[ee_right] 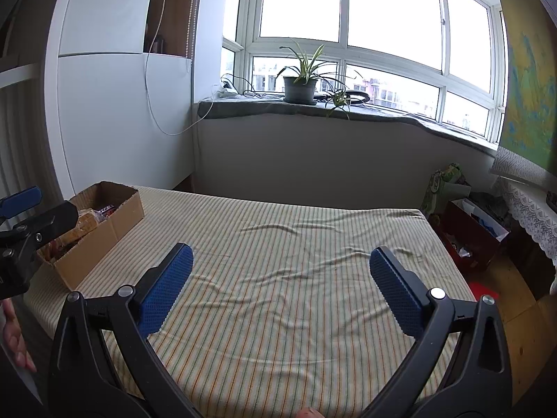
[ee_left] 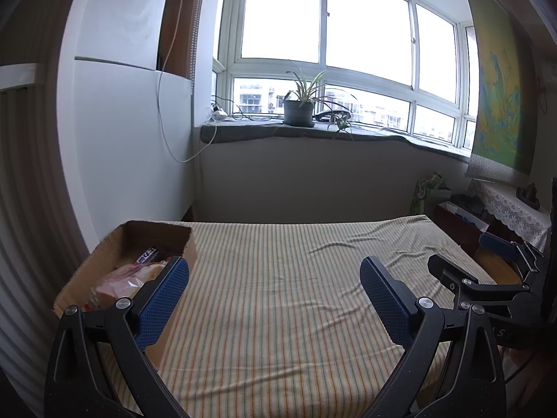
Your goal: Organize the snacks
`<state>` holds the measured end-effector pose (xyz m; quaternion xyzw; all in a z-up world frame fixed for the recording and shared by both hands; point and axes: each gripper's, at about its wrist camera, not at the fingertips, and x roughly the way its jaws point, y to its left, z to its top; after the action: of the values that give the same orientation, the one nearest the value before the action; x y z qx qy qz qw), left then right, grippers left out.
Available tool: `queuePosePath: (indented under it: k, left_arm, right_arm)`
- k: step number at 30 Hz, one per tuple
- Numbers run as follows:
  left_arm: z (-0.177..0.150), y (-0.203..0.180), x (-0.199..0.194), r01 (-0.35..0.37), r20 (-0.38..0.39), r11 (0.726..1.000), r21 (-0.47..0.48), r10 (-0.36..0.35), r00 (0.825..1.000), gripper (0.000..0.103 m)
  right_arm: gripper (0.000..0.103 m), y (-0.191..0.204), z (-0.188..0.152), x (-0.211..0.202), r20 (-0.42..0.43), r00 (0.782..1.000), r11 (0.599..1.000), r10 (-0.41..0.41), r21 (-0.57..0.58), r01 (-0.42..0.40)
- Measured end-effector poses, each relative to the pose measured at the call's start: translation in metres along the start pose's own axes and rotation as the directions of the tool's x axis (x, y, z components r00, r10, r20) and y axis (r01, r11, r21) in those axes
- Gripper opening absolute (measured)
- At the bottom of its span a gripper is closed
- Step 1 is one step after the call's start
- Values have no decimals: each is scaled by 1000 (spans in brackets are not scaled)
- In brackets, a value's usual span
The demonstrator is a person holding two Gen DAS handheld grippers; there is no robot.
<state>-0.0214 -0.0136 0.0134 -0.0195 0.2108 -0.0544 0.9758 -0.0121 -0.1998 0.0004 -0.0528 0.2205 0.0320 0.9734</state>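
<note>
Both grippers hover above the striped sheet [ee_right: 278, 278] with jaws spread wide, holding nothing. Left gripper [ee_left: 273, 271] sits beside the box [ee_left: 115, 244], its left finger in front of the box's near wall. Right gripper [ee_right: 280, 261] faces bare sheet. Snacks [ee_right: 87, 221] lie inside the box at the sheet's left edge.

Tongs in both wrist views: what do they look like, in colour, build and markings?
Both are alike: the left tongs and right tongs have matte black angular frames with cut-out openings, silver round pivot bolts, and flat finger pads faced in blue dimpled rubber. The right tool's body, seen from the left wrist, carries pale lettering too cropped to read. No cables or sleeves show.
</note>
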Motion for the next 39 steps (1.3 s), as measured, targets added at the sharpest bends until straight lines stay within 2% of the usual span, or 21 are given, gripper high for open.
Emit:
queuePosePath:
  k: [39]
  left_arm:
    - [-4, -1, 3, -2, -19, 1000, -2, 2, 1000, 99]
  right_arm:
    - [103, -3, -5, 3, -11, 1000, 1000, 6, -3, -6]
